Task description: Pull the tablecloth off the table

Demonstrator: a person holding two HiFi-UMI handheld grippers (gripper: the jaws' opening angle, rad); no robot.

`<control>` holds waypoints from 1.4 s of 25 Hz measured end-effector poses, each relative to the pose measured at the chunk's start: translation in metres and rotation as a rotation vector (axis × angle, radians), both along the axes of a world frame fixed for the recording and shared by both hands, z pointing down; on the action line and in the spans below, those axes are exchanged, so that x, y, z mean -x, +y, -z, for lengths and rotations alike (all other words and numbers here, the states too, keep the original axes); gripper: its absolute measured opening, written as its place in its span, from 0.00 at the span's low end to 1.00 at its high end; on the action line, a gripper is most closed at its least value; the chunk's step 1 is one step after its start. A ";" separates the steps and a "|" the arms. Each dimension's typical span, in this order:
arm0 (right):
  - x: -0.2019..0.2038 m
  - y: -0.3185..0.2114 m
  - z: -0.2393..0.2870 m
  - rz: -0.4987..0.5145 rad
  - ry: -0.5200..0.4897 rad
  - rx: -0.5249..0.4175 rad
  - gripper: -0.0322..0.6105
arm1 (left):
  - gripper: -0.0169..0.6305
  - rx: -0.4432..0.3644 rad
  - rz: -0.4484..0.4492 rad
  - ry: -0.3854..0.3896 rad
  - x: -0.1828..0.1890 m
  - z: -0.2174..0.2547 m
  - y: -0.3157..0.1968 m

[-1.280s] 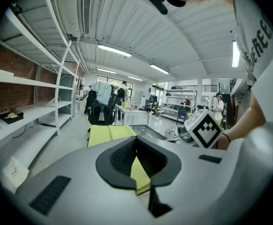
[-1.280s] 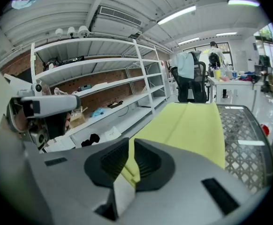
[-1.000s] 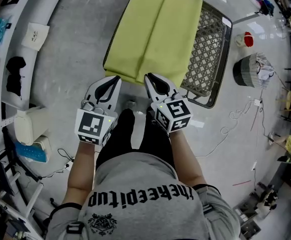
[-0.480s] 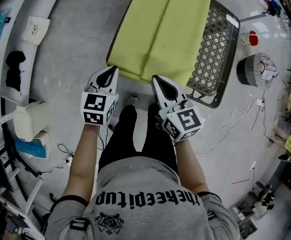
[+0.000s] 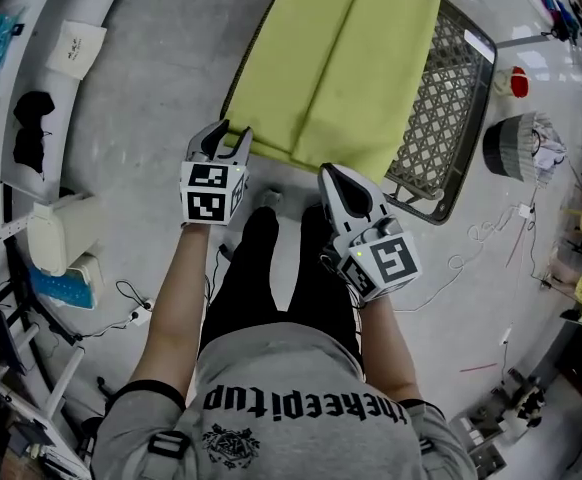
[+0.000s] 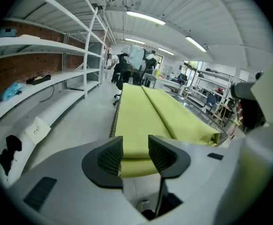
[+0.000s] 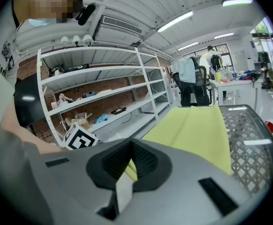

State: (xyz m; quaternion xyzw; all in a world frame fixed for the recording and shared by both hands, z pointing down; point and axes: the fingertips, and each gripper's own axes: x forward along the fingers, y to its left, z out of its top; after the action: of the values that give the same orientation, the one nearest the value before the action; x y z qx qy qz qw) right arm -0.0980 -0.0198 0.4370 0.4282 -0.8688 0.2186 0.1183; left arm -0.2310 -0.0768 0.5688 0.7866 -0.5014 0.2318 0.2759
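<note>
The right tool [image 5: 333, 176] pinches the near edge of the tablecloth [image 5: 341, 58].

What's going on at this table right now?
A person with a gripper in each hand stands at the near end of a mesh table covered by a yellow-green tablecloth. The right gripper is shut on the cloth's near edge. The left gripper has just been opening its jaws. The hem appears to sit between them, not pinched. The cloth has not yet been pulled off.
</note>
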 end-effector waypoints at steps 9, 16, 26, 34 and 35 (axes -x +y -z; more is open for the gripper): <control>-0.002 -0.004 -0.009 0.005 0.002 0.021 0.07 | 0.36 0.079 0.004 -0.087 0.001 -0.033 0.002; -0.002 -0.008 -0.007 0.011 0.003 0.014 0.07 | 0.33 0.134 0.026 -0.088 -0.015 -0.044 -0.003; -0.018 -0.014 0.002 -0.018 0.002 -0.007 0.07 | 0.08 0.191 0.097 0.029 -0.025 -0.033 -0.007; -0.045 -0.020 0.015 -0.071 -0.009 -0.044 0.07 | 0.07 -0.068 -0.204 -0.017 -0.078 0.036 -0.008; -0.049 -0.020 0.017 -0.079 -0.011 -0.047 0.07 | 0.07 -0.088 -0.253 -0.029 -0.087 0.043 -0.008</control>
State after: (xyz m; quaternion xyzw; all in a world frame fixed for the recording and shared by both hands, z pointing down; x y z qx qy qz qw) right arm -0.0493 -0.0399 0.4203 0.4635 -0.8569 0.2050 0.0945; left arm -0.1437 -0.0843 0.5262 0.8513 -0.4120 0.2538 0.2027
